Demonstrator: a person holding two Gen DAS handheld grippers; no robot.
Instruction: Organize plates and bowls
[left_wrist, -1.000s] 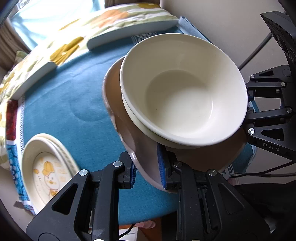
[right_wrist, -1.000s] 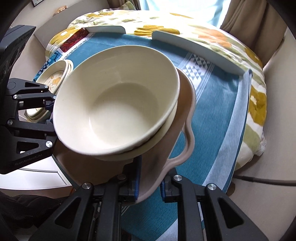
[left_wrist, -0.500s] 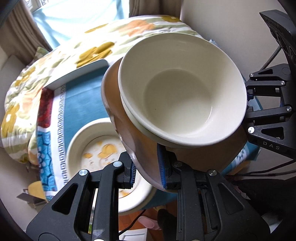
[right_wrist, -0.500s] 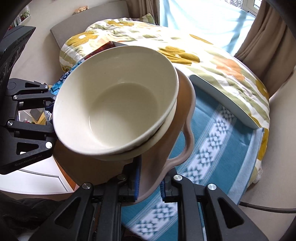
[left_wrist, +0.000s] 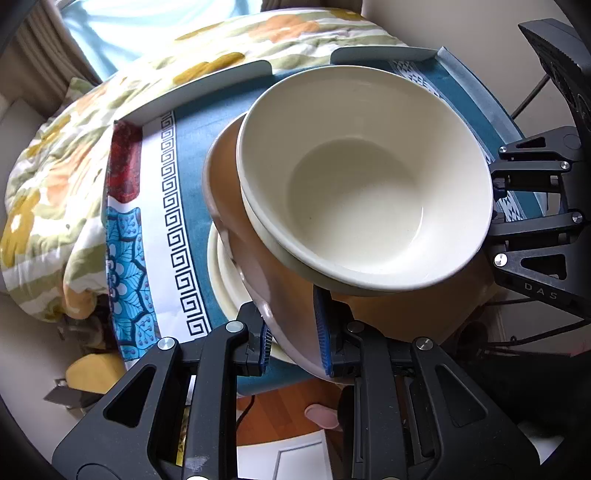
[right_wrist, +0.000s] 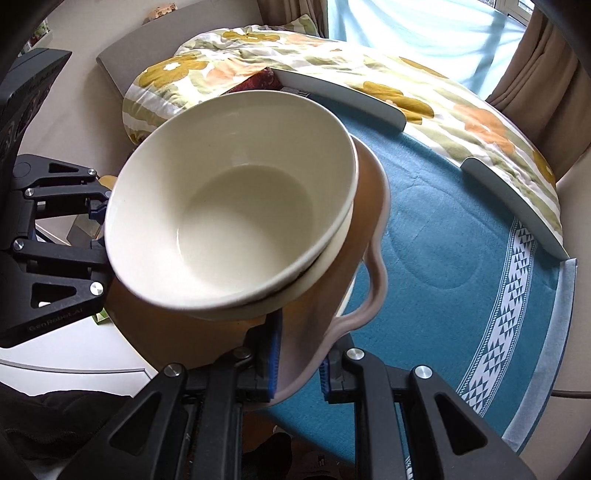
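Jaws of the left gripper (left_wrist: 291, 334) pinch the near rim of a pinkish-brown plate (left_wrist: 266, 280), one blue pad under the rim and the other on top of it. The right gripper (right_wrist: 298, 363) grips the same plate (right_wrist: 369, 221) from the opposite side, its jaws likewise pressed onto the rim, next to a wavy handle-like edge at about 3 o'clock in its view. In the left wrist view the right gripper's black frame shows at 3 o'clock; in the right wrist view the left gripper's frame shows at 9 o'clock, so the two tools face each other across the plate.

On the plate sit two cream bowls, nested: the upper bowl (left_wrist: 362, 177) (right_wrist: 236, 221) lies inside a lower bowl (left_wrist: 295, 258) (right_wrist: 325, 266) of which only the rim shows. The whole stack tilts in both views and is held above the surface, not resting on it.

Under the plate, at about 8 o'clock in the left wrist view, the edge of another cream dish (left_wrist: 225, 280) rests on the blue cloth (left_wrist: 192, 155) (right_wrist: 443, 221) that covers the round surface. A flowered quilt (left_wrist: 55, 166) (right_wrist: 406, 96) lies beyond the cloth at 10 to 12 o'clock.
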